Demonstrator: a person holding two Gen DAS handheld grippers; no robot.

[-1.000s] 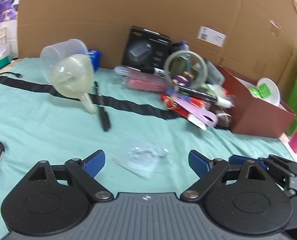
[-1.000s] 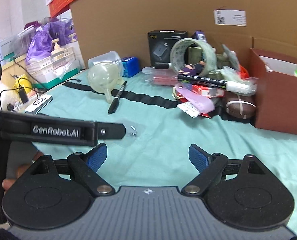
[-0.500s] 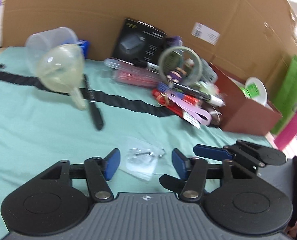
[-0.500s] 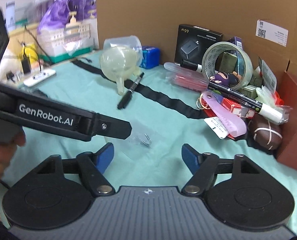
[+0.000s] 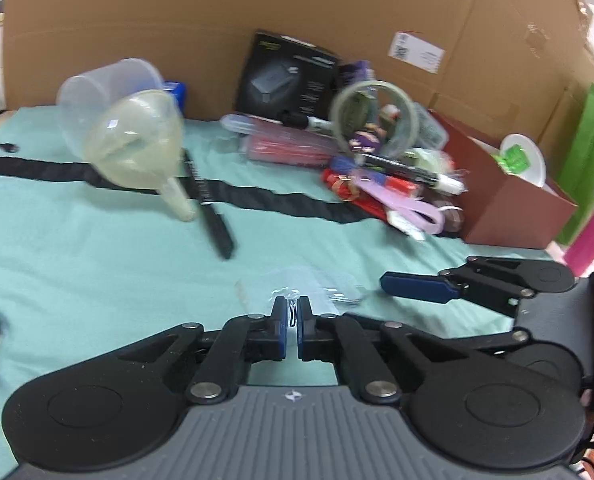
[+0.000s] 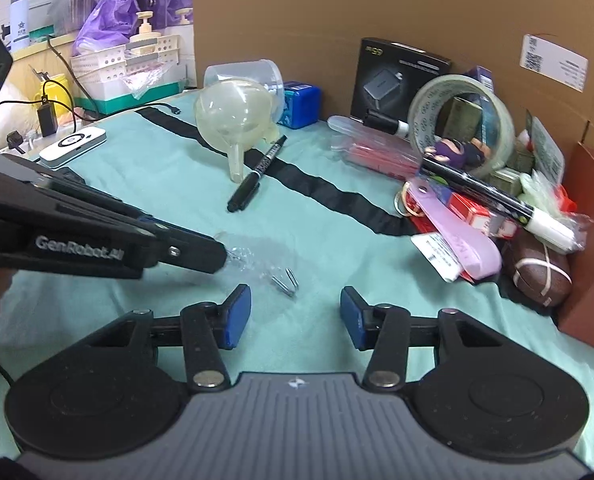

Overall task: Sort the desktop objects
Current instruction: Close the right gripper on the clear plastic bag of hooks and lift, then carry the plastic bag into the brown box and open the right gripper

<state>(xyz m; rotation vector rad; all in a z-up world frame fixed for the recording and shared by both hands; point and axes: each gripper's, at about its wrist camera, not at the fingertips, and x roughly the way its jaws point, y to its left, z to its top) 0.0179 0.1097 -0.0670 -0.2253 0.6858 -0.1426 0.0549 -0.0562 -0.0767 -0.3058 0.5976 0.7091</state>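
- Since a second ago, when both my tools stood wide, the left gripper (image 5: 291, 312) has clamped its pads onto the near edge of the clear plastic bag (image 6: 257, 258), and the crumpled film with a bit of wire shows between the tips.
- While that happened, my right gripper (image 6: 295, 316) has been narrowing too, yet its pads touch nothing; only green cloth (image 6: 169, 168) lies in the gap.
- Both tools point forward and downward over the near part of the cloth, the left one reaching in across the right wrist view from that view's left edge.
- Inside the bag, small metal hooks (image 6: 285, 280) lie just ahead of the right gripper's tips, nearer its left pad.
- Farther back, a funnel (image 6: 233, 120) lies against a tipped clear cup (image 6: 253, 72), with a black marker (image 6: 257, 174) beside its spout across a black strip (image 6: 329, 192).
- Toward the far right, a tape roll (image 6: 463, 120) tops the pile beside a brown box (image 6: 589, 248).
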